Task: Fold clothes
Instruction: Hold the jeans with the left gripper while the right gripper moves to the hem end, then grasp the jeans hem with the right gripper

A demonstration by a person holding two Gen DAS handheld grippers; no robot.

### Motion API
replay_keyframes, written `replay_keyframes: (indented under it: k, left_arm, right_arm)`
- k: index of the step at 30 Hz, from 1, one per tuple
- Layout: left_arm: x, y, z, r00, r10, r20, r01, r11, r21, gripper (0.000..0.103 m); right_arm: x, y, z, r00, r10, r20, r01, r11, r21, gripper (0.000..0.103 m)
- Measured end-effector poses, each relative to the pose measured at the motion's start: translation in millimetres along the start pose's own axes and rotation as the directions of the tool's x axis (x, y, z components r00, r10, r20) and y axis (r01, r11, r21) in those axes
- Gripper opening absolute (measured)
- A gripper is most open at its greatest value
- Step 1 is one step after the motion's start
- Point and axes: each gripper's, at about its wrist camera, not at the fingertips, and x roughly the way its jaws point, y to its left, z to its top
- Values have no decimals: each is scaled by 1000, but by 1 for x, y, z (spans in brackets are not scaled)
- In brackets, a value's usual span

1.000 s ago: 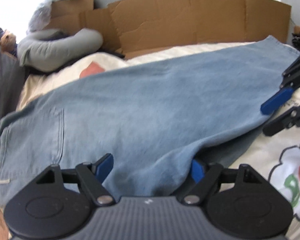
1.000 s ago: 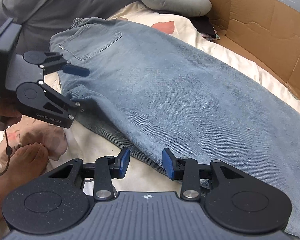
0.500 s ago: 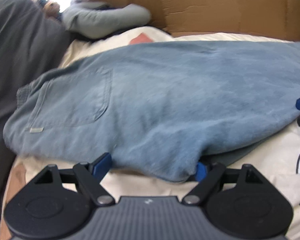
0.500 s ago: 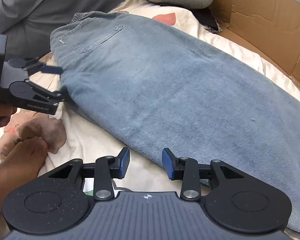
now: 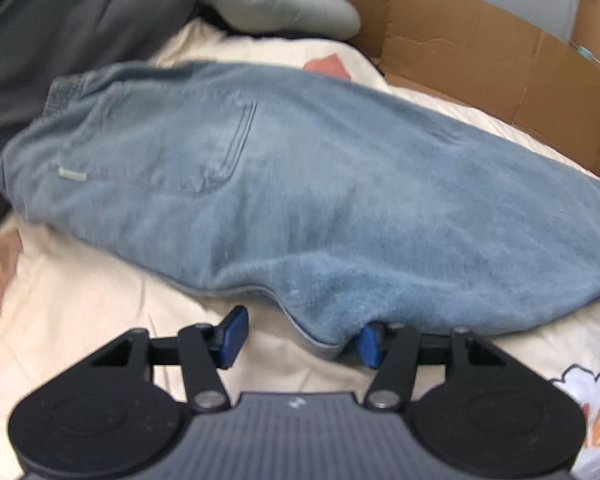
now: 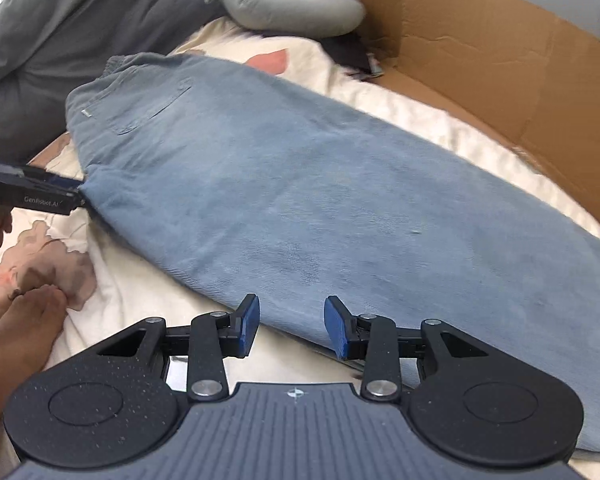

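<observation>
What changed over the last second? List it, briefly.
The left gripper pulled back off the jeans: denim that filled the gap between its open fingers now drapes over only one of them. Unchanged: both grippers open, the right gripper at the jeans' near edge, jeans lying lengthwise on the sheet.

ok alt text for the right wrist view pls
Light blue jeans lie folded lengthwise across a cream bedsheet, with the open right gripper at their near edge. The left gripper meets the jeans at far left, a bare foot rests below it, and cardboard lines the far side.
</observation>
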Motion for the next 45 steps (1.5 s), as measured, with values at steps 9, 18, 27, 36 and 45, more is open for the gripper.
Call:
replay_keyframes:
  k: [9,18,27,36,45]
  left_arm:
    - [12,-4,3,998,-54,-28,53,998,-41,34]
    - [3,2,9,991,-87,-97,87,996,-12,16]
    - [3,0,14,987,-80,-140,84,996,25,16]
    - [5,1,15,983,-74,-167,76,997,7,16]
    - [9,-1,11,983,-68,-171,69,998,3,19]
  right_arm:
    - [-36,-60,-38,986,-169,18,162,967,199,43]
    - [-77,-125,-102,933,-360,11,305,806,508,43]
    - [-105,-185,-160,891,-454,11,288,583,760,44]
    - [-101,-219,-172,873,-486,48,209,461,863,44]
    - [-100,-246,-170,824,-565,37,219,377,900,44]
